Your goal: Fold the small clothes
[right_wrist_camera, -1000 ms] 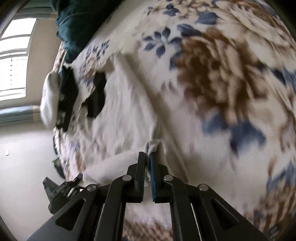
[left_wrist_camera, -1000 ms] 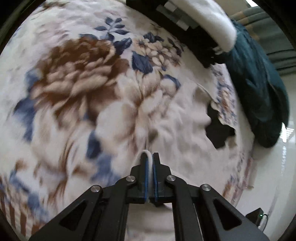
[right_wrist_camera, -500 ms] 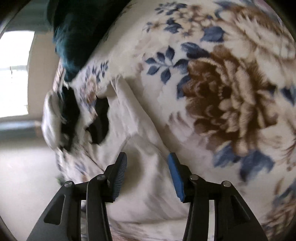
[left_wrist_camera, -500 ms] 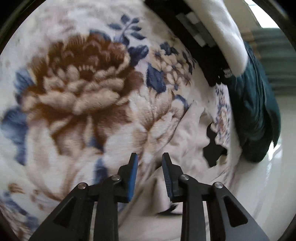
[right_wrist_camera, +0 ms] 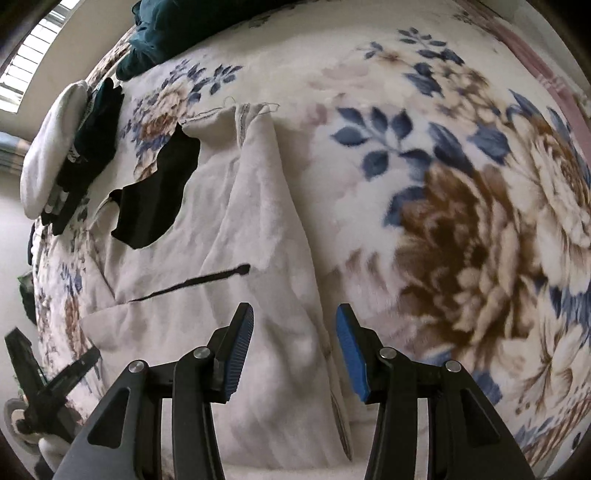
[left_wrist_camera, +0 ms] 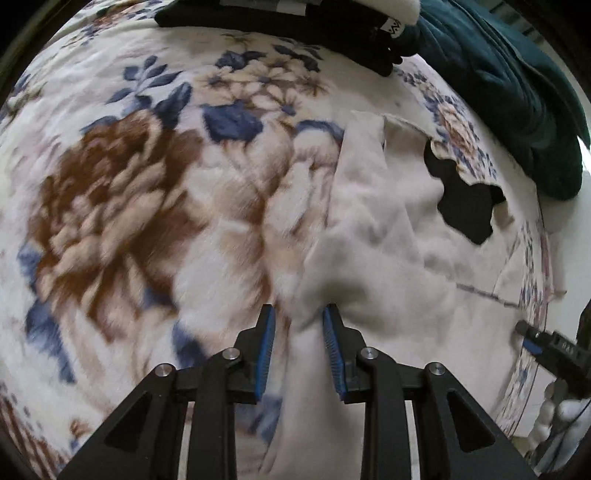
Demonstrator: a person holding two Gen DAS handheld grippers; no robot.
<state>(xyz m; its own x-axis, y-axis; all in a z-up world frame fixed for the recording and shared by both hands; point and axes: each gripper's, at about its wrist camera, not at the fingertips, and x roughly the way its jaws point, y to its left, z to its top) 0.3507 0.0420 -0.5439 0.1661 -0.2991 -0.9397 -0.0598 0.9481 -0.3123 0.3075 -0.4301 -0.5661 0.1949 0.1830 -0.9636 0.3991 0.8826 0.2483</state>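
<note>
A small cream garment with black patches (left_wrist_camera: 384, 236) lies folded lengthwise on the floral blanket (left_wrist_camera: 110, 206). My left gripper (left_wrist_camera: 298, 319) is open, its blue-padded fingers straddling the garment's folded edge without gripping it. In the right wrist view the same garment (right_wrist_camera: 258, 229) lies flat, with a black patch (right_wrist_camera: 159, 192) and a thin black stripe (right_wrist_camera: 192, 282). My right gripper (right_wrist_camera: 293, 321) is open over the garment's near right edge and holds nothing.
A pile of dark and white folded clothes (left_wrist_camera: 295, 18) sits at the far edge of the blanket, also in the right wrist view (right_wrist_camera: 70, 147). A teal cloth (left_wrist_camera: 517, 96) is bunched beside it. The other gripper (left_wrist_camera: 554, 347) shows at the right.
Both grippers were shut on the garment's edge one second ago. They have opened, let the cloth drop flat on the blanket, and drawn back slightly.
</note>
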